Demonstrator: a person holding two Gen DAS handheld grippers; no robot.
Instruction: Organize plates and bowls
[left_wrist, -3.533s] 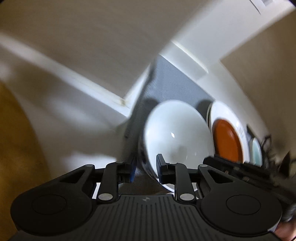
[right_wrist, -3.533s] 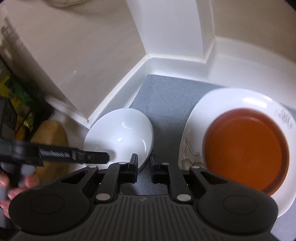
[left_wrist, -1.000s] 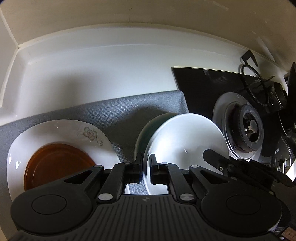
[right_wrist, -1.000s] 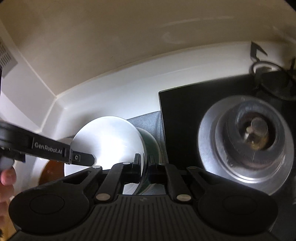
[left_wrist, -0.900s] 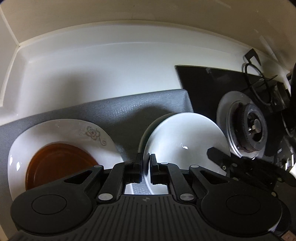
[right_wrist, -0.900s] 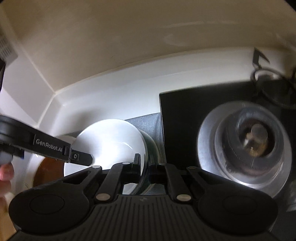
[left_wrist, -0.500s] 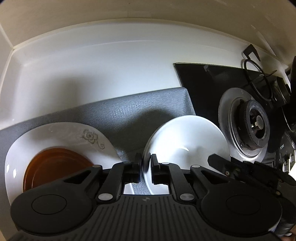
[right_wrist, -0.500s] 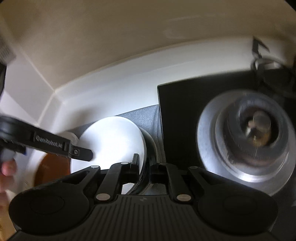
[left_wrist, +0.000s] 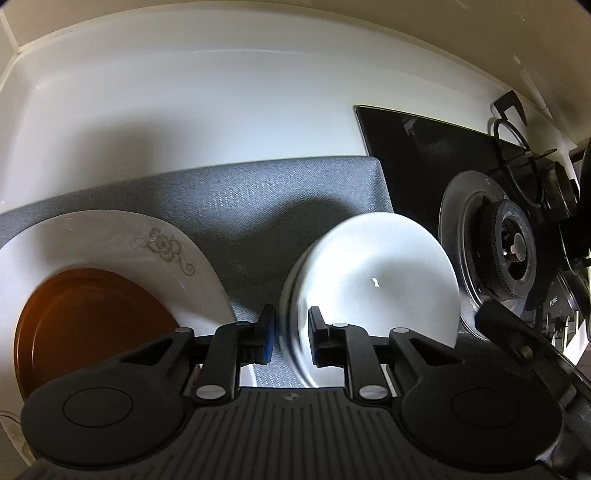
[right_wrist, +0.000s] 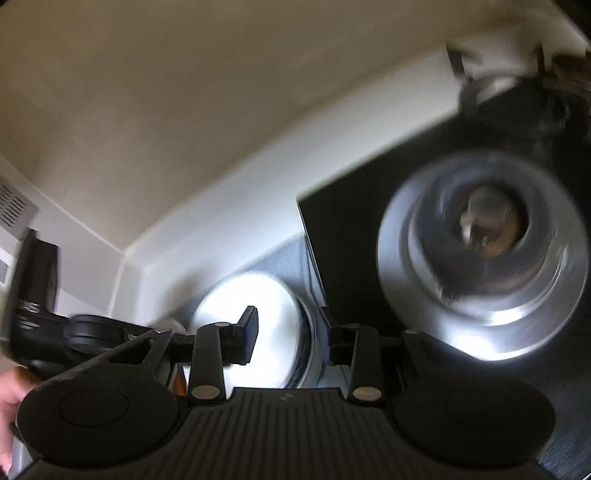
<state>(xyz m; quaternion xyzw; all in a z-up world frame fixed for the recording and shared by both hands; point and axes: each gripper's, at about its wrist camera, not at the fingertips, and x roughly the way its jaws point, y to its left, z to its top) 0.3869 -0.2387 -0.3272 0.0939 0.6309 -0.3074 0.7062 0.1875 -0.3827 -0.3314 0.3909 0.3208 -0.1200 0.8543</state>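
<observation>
1. At the lower centre of the left wrist frame, your left gripper is standing with its jaws parted, the near rim of the white bowl passing through the gap without being pinched; half a second ago those jaws were almost together on that rim.
2. The white bowl is sitting right of centre on the grey mat, and the green bowl that was showing behind it a second ago is now hidden beneath it; only a blurred darker band is showing at the bowl's left edge.
3. At lower left, the flowered white plate is lying on the mat with the amber plate resting inside it, both placed as they were a second ago.
4. On the right side, the gas burner is sitting on the black hob, just beside the mat's right edge.
5. In the right wrist frame, your right gripper is holding its jaws spread wide on either side of the bowl's rim, where half a second ago they were nearly closed on it.
6. That view is heavily blurred, and the burner is now filling more of its right half than before.
7. At the far left of the same frame, your other gripper's body is reaching in toward the bowl.
</observation>
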